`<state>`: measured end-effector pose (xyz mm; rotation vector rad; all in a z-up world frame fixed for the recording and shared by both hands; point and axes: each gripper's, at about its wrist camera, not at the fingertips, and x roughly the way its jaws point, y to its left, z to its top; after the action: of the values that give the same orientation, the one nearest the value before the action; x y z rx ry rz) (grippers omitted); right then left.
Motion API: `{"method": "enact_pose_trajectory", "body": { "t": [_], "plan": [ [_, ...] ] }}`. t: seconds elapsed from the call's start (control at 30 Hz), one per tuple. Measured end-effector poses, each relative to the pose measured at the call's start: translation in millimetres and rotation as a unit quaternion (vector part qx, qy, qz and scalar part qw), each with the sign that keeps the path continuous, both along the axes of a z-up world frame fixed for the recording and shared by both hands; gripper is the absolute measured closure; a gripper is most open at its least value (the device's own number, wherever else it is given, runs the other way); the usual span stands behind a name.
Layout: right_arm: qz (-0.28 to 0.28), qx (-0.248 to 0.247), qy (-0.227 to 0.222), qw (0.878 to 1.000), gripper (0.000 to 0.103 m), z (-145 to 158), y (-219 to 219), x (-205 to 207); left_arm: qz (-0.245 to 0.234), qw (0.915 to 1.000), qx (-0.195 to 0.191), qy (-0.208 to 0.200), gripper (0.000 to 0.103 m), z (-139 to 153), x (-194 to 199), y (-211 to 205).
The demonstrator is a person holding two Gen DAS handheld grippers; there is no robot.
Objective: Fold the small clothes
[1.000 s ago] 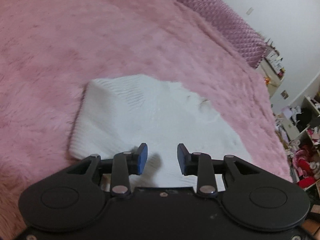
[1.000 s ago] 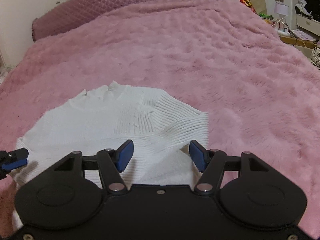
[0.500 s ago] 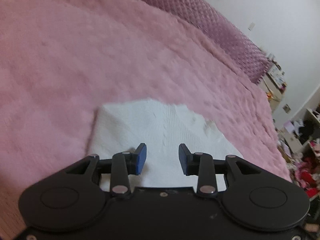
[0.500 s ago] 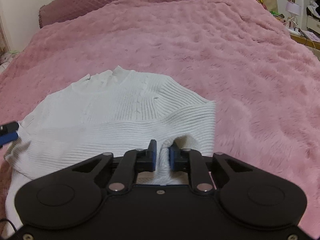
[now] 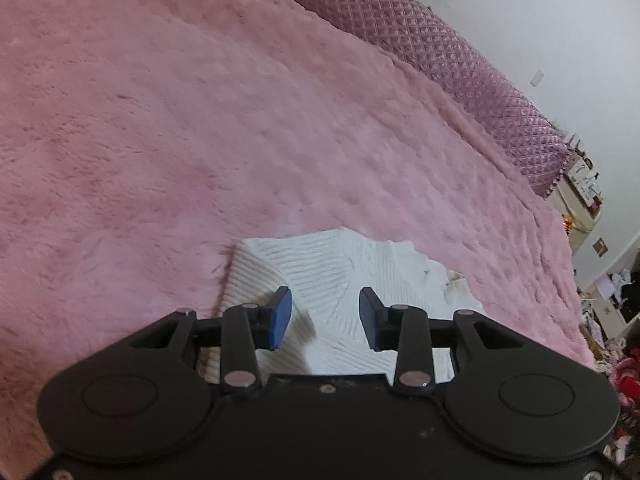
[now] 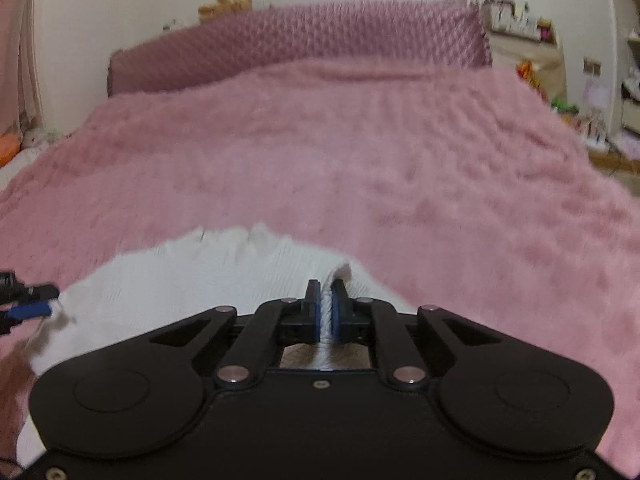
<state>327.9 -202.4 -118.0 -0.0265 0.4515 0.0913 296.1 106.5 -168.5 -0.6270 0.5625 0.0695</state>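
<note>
A white ribbed knit sweater [image 5: 332, 272] lies on a pink fluffy bedspread [image 5: 200, 120]. My left gripper [image 5: 325, 317] is open and empty, its blue pads just above the sweater's near edge. My right gripper [image 6: 327, 308] is shut on a fold of the sweater's right edge and lifts it a little; the white knit [image 6: 208, 280] shows pinched between the pads. The left gripper's fingertips [image 6: 28, 309] show at the left edge of the right wrist view, at the sweater's left side.
A purple quilted headboard [image 6: 300, 48] stands at the far end of the bed. Cluttered shelves and a nightstand [image 6: 528, 56] stand to the right of the bed. The bedspread [image 6: 400, 160] stretches wide beyond the sweater.
My right gripper closed on the sweater's right edge and has raised it. My left gripper stayed open and drew back toward the sweater's near edge.
</note>
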Motion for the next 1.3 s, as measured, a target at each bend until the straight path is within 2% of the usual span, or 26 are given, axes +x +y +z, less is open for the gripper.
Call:
{"method": "enact_pose_trajectory", "body": {
  "t": [0.1,0.27,0.4,0.47,0.5,0.57,0.63,0.67,0.73,0.8,0.87,0.93,1.03,1.17,1.3],
  "plan": [
    [-0.017,-0.001,0.009,1.000,0.097,-12.1,-7.5,5.3,0.020,0.9996,0.012,0.013,0.066,-5.3,-0.5,-0.4],
    [-0.048,0.008,0.081,0.996,0.097,-58.5,-25.9,16.8,0.026,0.9992,0.009,0.028,0.065,-19.6,-1.2,1.5],
    [-0.039,0.012,0.078,0.996,0.095,-63.0,-28.5,15.7,0.019,0.9992,0.015,0.031,0.064,-20.0,0.6,2.0],
    [-0.035,0.009,0.076,0.996,0.076,-56.6,-27.0,15.0,0.017,0.9992,0.014,0.032,0.064,-19.3,1.1,3.2],
    [-0.030,0.003,0.069,0.997,0.071,-52.0,-24.8,13.4,0.014,0.9993,0.014,0.032,0.064,-17.3,1.0,3.6],
    [-0.006,-0.018,0.045,0.999,0.056,-37.9,-15.0,9.0,0.001,0.9996,0.016,0.023,0.064,-11.7,-0.7,4.5],
    [0.034,-0.040,0.022,0.998,0.053,-24.4,-3.1,6.9,-0.035,0.9989,0.031,0.004,0.064,-0.8,0.0,2.9],
    [0.072,-0.050,0.018,0.996,0.053,-18.7,3.7,9.7,-0.061,0.9973,0.041,-0.005,0.063,5.0,1.4,1.1],
    [0.165,-0.069,0.029,0.983,0.053,-12.1,19.6,14.4,-0.122,0.9903,0.065,-0.015,0.062,14.9,8.6,-4.3],
    [0.277,-0.107,0.060,0.953,0.054,-13.4,40.4,21.4,-0.184,0.9788,0.089,-0.010,0.062,19.6,17.1,-10.9],
    [0.344,-0.141,0.078,0.925,0.055,-19.1,58.0,28.9,-0.236,0.9662,0.103,-0.008,0.061,20.0,23.6,-16.6],
    [0.370,-0.154,0.101,0.910,0.059,-25.7,69.1,41.9,-0.262,0.9578,0.118,-0.002,0.061,17.2,28.0,-21.3],
    [0.392,-0.163,0.128,0.896,0.060,-35.2,79.4,59.2,-0.284,0.9504,0.126,0.019,0.061,10.1,36.9,-23.8],
    [0.411,-0.166,0.167,0.881,0.072,-47.4,84.4,67.7,-0.280,0.9512,0.126,0.033,0.061,1.9,41.3,-20.5],
    [0.425,-0.166,0.167,0.874,0.087,-48.1,87.9,69.5,-0.274,0.9539,0.116,0.036,0.061,-4.5,36.7,-16.6]
  ]
}}
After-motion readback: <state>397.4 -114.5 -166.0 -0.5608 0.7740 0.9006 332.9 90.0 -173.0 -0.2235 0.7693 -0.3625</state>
